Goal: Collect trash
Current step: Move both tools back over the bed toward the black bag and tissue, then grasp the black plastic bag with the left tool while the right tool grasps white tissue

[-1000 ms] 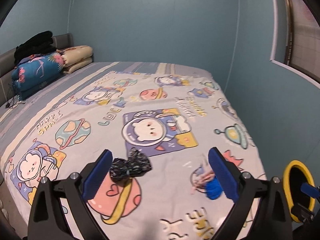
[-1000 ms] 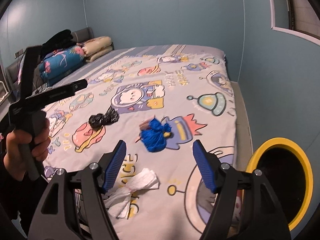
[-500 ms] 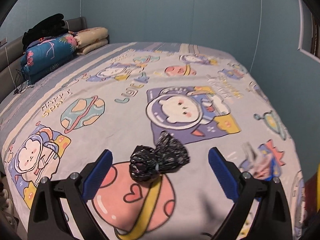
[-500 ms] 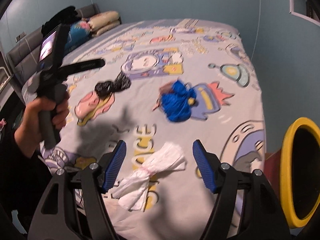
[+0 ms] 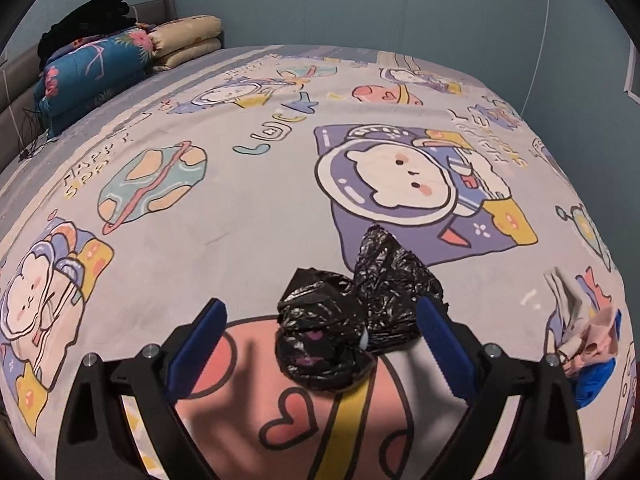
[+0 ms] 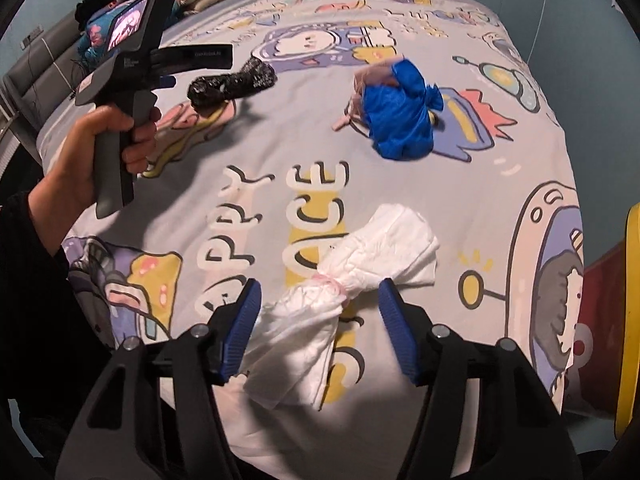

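A crumpled black plastic bag [image 5: 352,312] lies on the cartoon bedspread [image 5: 240,208], between the blue pads of my left gripper [image 5: 320,344], which is open around it without pressing. A twisted white tissue bundle [image 6: 340,292] lies between the fingers of my right gripper [image 6: 318,320], whose jaws are closing; the pads stand apart from it. A blue bag [image 6: 400,120] with pinkish scraps lies farther up the bed, also at the right edge in the left wrist view [image 5: 596,376]. The black bag [image 6: 232,80] shows beside the left hand's gripper body [image 6: 132,64].
A yellow-rimmed bin [image 6: 632,320] stands off the bed's right side. Folded quilts and pillows [image 5: 120,60] are stacked at the head of the bed by the grey headboard. A blue wall [image 5: 400,0] rises behind. A hand and dark sleeve [image 6: 60,200] hold the left gripper.
Both grippers have come down toward the bed. The black bag now sits between the left fingers, the white bundle between the right ones. The right jaws have narrowed.
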Tool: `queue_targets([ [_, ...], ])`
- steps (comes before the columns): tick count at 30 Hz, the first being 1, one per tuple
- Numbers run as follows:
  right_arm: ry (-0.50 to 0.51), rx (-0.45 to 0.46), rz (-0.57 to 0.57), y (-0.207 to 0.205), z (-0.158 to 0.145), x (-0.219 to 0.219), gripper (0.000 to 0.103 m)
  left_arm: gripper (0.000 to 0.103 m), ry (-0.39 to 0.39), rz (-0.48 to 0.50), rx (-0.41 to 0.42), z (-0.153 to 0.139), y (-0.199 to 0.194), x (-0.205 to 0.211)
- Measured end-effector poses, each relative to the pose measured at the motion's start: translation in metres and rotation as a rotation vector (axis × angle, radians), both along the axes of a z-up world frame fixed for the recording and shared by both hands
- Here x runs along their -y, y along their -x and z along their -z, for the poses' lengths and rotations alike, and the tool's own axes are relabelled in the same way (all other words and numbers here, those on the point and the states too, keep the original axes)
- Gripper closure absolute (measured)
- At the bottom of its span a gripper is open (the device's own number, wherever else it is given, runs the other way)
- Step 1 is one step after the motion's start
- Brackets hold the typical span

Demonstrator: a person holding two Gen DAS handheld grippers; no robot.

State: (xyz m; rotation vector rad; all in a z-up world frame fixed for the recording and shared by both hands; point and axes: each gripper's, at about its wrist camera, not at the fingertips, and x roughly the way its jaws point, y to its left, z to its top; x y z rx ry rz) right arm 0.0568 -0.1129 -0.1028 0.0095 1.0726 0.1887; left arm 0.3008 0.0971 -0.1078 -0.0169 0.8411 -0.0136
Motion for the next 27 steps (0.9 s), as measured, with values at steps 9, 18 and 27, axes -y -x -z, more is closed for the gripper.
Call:
queue_targets([
  [9,0.043,-0.048,-0.004,-0.004,0.018,-0.008,0.059,0.029,-0.044,0.078,-0.045,0.017,-0.018,0.025],
  [18,0.052,-0.043,-0.031,-0.002,0.018,-0.019,0.079,0.081,-0.054,0.123,-0.027,0.012,-0.015,0.036],
  [27,0.051,-0.022,-0.037,-0.001,0.014,-0.019,0.084,0.081,-0.063,0.147,-0.037,0.018,-0.014,0.043],
])
